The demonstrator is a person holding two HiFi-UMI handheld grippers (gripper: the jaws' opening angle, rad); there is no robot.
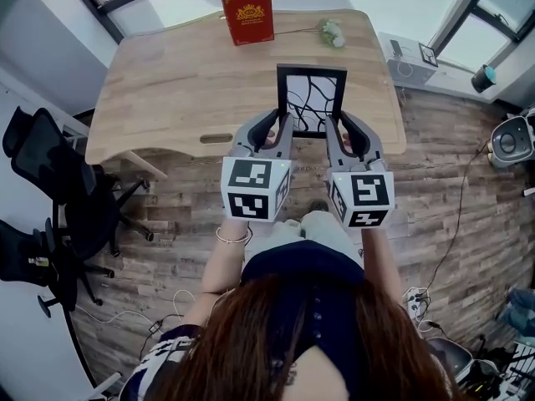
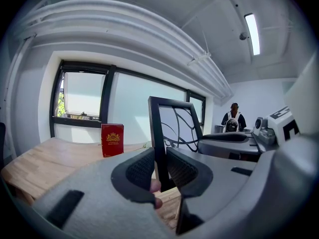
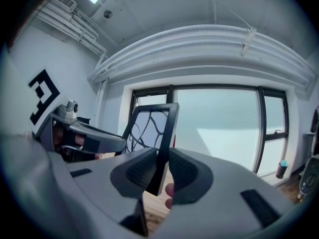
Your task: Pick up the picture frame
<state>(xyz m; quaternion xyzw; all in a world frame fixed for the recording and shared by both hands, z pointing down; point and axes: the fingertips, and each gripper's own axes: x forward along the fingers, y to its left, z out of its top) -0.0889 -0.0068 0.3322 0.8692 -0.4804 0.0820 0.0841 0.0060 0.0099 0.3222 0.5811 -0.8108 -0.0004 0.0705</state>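
Note:
A black picture frame (image 1: pixel 311 98) with a dark branch pattern stands upright over the front part of the wooden table (image 1: pixel 167 90). My left gripper (image 1: pixel 282 125) is shut on the frame's left bar, and my right gripper (image 1: pixel 336 129) is shut on its right bar. In the left gripper view the pads (image 2: pixel 142 171) press the black bar of the frame (image 2: pixel 158 133) between them. In the right gripper view the frame's (image 3: pixel 167 128) bar sits clamped between both pads (image 3: pixel 185 172). The grippers hide the frame's lower edge, so I cannot tell whether it touches the table.
A red book (image 1: pixel 247 15) stands at the table's far edge, with a small flower (image 1: pixel 333 32) lying to its right. Black office chairs (image 1: pixel 50 182) stand left of the table. Cables and equipment lie on the floor at the right. A person (image 2: pixel 233 118) stands at the room's back.

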